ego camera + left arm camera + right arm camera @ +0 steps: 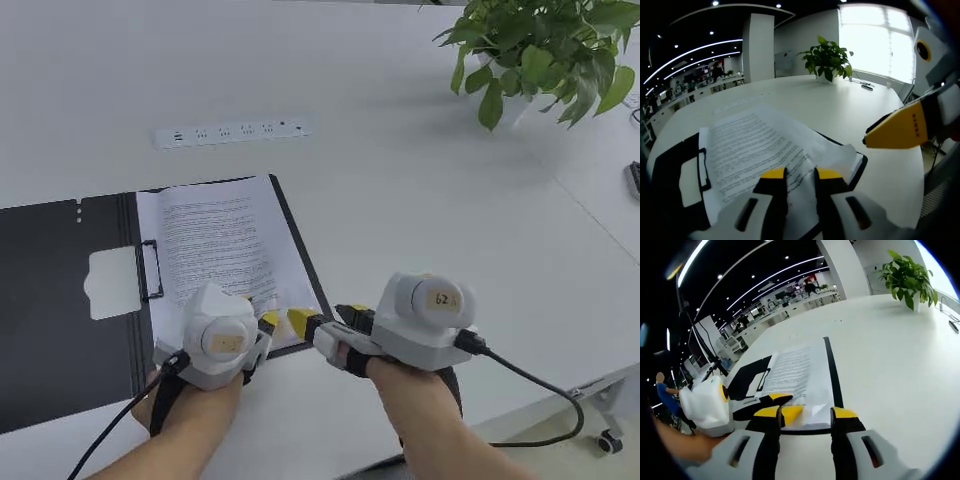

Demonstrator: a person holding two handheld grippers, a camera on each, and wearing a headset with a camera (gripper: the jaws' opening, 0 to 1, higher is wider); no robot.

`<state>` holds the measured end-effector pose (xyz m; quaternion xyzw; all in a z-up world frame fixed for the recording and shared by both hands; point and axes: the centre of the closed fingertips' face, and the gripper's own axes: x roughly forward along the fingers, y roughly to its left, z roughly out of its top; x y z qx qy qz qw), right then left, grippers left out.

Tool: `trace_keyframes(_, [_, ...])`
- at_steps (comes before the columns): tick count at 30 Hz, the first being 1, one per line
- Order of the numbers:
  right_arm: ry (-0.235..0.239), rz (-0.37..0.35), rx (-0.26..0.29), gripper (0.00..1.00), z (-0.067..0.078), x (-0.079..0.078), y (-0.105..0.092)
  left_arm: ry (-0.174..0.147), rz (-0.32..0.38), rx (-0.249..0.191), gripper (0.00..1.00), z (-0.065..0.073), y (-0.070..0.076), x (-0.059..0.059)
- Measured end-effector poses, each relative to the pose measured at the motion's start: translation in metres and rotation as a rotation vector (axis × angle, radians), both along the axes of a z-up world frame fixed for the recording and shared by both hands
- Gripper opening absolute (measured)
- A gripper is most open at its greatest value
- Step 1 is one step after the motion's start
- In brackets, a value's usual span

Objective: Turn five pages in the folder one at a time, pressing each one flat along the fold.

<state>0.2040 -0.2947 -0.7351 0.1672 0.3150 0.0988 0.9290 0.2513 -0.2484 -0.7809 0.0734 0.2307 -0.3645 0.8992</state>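
An open black folder (60,330) lies on the white table, with a clip (150,270) at its fold and a printed page (220,235) on its right half. My left gripper (266,325) hovers at the page's bottom edge; in the left gripper view its jaws (801,174) stand a little apart over the printed page (755,150). My right gripper (305,322) points left at the folder's lower right corner. Its jaws (809,413) are open, and the page corner (815,410) is slightly raised in front of them, beside a yellow fingertip (790,415) of the left gripper.
A white power strip (235,130) lies beyond the folder. A potted plant (545,50) stands at the far right. A black cable (540,400) runs from the right gripper over the table's near edge. The table's right half is bare.
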Motion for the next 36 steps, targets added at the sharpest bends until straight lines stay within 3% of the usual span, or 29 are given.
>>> trace_keyframes(4, [0.033,-0.015,0.007,0.36,-0.010,0.002,-0.001,0.003,0.001,-0.002,0.20,0.000,0.000,0.000])
trace_keyframes(14, [0.059,-0.028,0.036,0.31,-0.020,0.010,0.004,0.002,-0.001,-0.001,0.20,0.000,-0.001,0.000])
trace_keyframes(23, [0.110,-0.063,0.066,0.20,-0.035,0.012,-0.001,-0.001,0.000,-0.003,0.20,0.000,-0.002,-0.001])
trace_keyframes(31, [0.108,-0.111,0.071,0.02,-0.038,0.015,-0.007,-0.001,0.001,-0.004,0.20,0.000,-0.002,-0.001])
trace_keyframes(36, [0.104,-0.105,0.075,0.00,-0.036,0.016,-0.005,0.002,0.001,-0.005,0.21,0.000,-0.002,-0.001])
